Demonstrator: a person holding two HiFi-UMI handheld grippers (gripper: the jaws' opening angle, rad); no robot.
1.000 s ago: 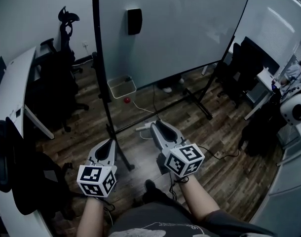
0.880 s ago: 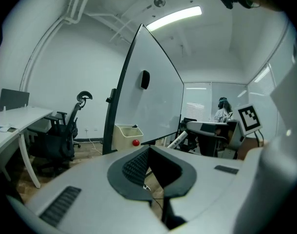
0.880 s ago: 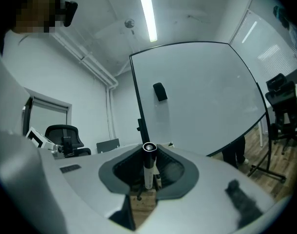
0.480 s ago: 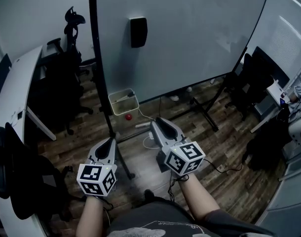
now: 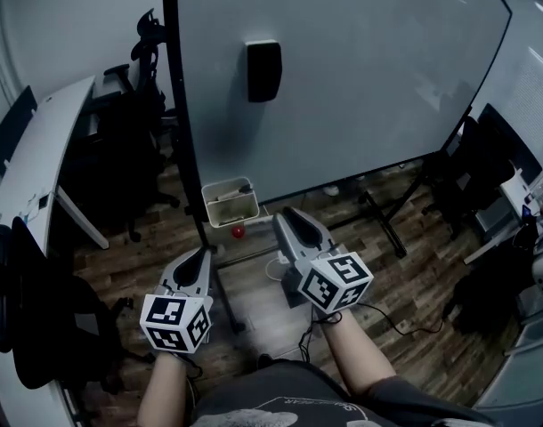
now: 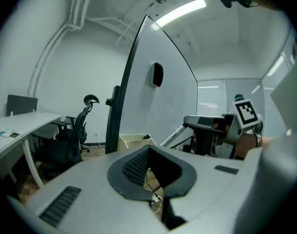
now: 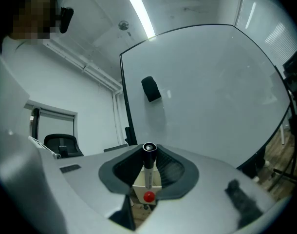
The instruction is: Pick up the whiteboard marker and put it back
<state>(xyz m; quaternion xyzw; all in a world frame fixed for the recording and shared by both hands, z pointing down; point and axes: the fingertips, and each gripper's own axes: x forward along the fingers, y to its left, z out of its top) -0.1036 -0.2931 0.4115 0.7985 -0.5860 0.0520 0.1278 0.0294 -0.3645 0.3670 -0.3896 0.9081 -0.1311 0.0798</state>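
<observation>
Right gripper (image 5: 291,219) closed on marker (image 7: 148,169), pads pressing pale barrel from both sides. Marker long axis roughly upright across jaws, dark end up. Left gripper (image 5: 198,258) empty, jaws apart. Beige box (image 5: 230,203) at foot of whiteboard (image 5: 369,87) lies straight ahead of right gripper and lower, apart from it. Red ball (image 5: 239,231) on floor just before box. Box probably place for marker; right gripper is nearer one.

Whiteboard (image 5: 360,78): smooth, semi-gloss white; frame (image 5: 176,105) black, looks metal. Floor (image 5: 414,265): wood-look planks, matt. Whiteboard marker (image 7: 148,168): smooth plastic, glossy black cap. Right gripper (image 7: 149,151): matt grey plastic shell; pads (image 7: 170,169) dark, ribbed, rubbery.
</observation>
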